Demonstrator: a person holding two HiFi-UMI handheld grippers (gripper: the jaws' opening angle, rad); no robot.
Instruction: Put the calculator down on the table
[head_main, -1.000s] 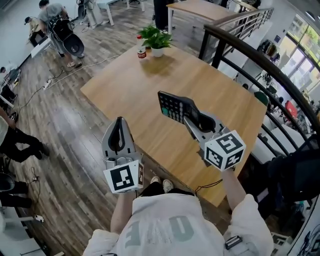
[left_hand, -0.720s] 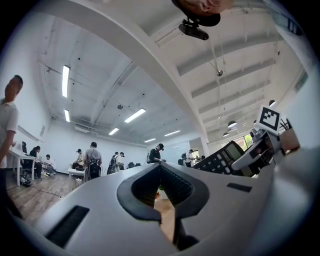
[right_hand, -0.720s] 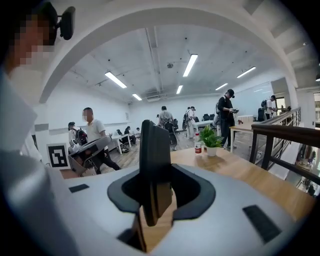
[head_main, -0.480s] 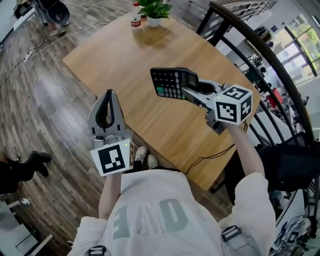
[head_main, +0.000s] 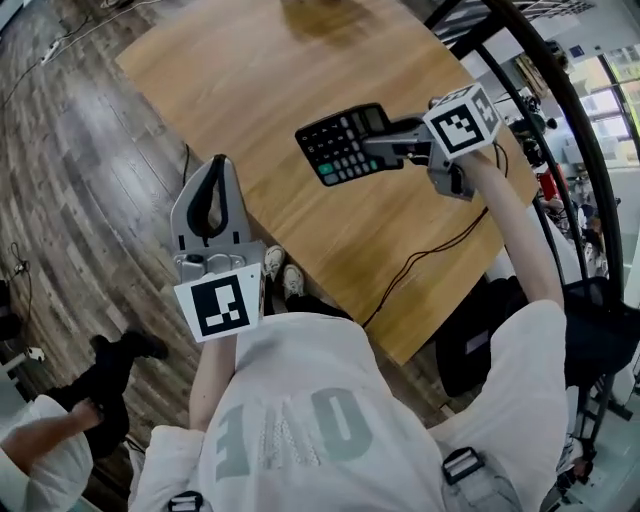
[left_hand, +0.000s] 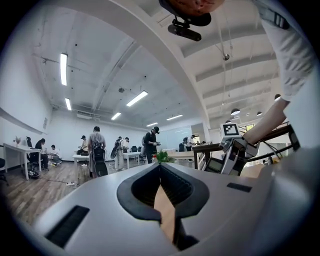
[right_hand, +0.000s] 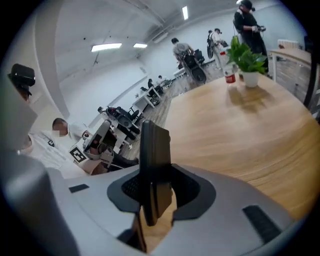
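Observation:
A black calculator (head_main: 335, 150) with a green key hangs over the near part of the wooden table (head_main: 250, 70), keys up. My right gripper (head_main: 385, 145) is shut on its display end, coming in from the right. In the right gripper view the calculator (right_hand: 154, 150) stands edge-on between the jaws of that gripper (right_hand: 155, 192), above the tabletop (right_hand: 240, 130). My left gripper (head_main: 216, 162) is shut on nothing, off the table's near-left edge over the floor. In the left gripper view its jaws (left_hand: 160, 167) meet at the tips, and the right gripper (left_hand: 231, 150) shows beyond them.
A potted plant (right_hand: 247, 60) and a red can (right_hand: 229, 75) stand at the table's far end. A dark curved railing (head_main: 560, 110) runs along the right. A cable (head_main: 420, 260) hangs under the table's near edge. Several people stand at far desks (left_hand: 95, 150).
The right gripper has swung round and sunk with the calculator, whose keys now face up over the table. The left gripper has sunk a little, still shut.

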